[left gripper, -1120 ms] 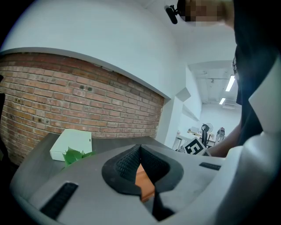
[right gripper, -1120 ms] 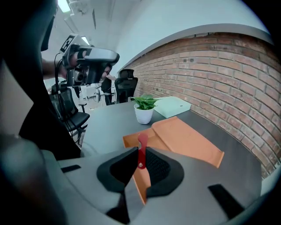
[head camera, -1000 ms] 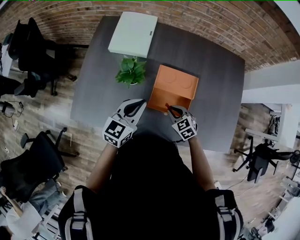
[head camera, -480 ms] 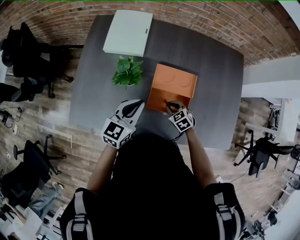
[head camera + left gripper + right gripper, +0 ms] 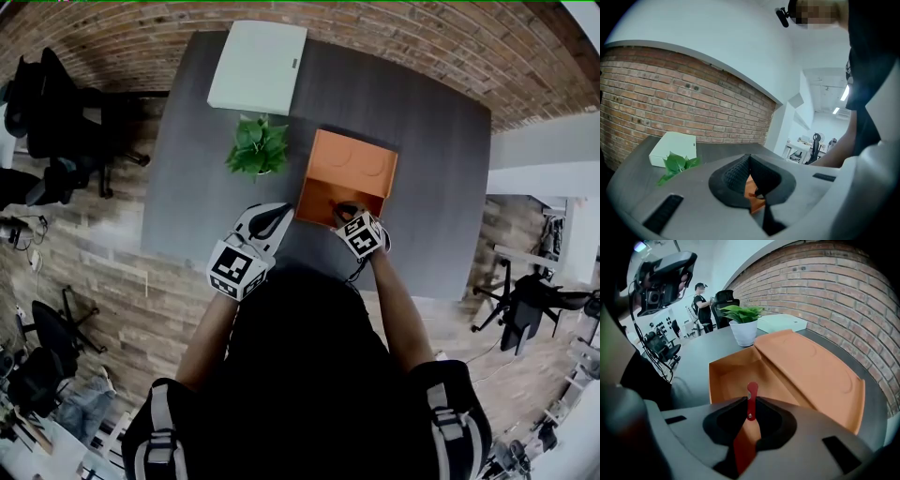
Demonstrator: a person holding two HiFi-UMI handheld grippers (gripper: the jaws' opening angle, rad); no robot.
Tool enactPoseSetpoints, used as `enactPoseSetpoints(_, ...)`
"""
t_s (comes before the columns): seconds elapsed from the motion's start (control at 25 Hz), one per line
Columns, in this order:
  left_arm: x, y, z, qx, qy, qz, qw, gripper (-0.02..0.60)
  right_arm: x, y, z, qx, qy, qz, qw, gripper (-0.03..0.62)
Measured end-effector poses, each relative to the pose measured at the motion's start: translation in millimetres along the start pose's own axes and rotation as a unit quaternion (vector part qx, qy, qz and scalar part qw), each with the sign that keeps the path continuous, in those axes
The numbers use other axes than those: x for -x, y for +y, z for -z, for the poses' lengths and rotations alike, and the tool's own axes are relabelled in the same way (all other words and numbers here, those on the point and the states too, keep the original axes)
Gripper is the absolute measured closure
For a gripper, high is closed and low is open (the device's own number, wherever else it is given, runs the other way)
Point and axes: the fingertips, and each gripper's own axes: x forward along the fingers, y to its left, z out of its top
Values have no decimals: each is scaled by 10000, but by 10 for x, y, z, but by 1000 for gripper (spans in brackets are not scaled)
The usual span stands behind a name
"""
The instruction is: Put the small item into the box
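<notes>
The right gripper (image 5: 347,212) tips down over the open orange box (image 5: 317,195) on the gray table (image 5: 197,178). Its jaws pinch a thin red thing (image 5: 751,394). I think the job now is to get the red thing down into the box and let go.

To do it well, the pinch should be kept tight until the red thing is low inside the box. It should be well away from the walls. It should not be over the lid (image 5: 811,376), which lies open behind the hollow part. Then the jaws can spread slowly, so the red thing drops and does not bounce out. After that the gripper should lift straight up, so the pads do not drag it along.

The left gripper (image 5: 270,216) hangs over the table, just beside the front left corner of the box. Its jaw tips are pressed together with nothing in them. It is best kept out of the way.

The red thing sits right in the middle between the two dark pads, standing on its edge. Its round end pokes out past the jaw tips, and the rest runs back between them. Below it is the bare floor of the box. I cannot tell if it touches the floor.
</notes>
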Motion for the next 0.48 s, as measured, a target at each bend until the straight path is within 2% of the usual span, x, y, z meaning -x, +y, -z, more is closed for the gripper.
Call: enactPoseSetpoints(0.48, 42, -26, 21, -25, 58, -16, 10000, 558, -150, -7, 103, 38, 357, -59, 9993, 526)
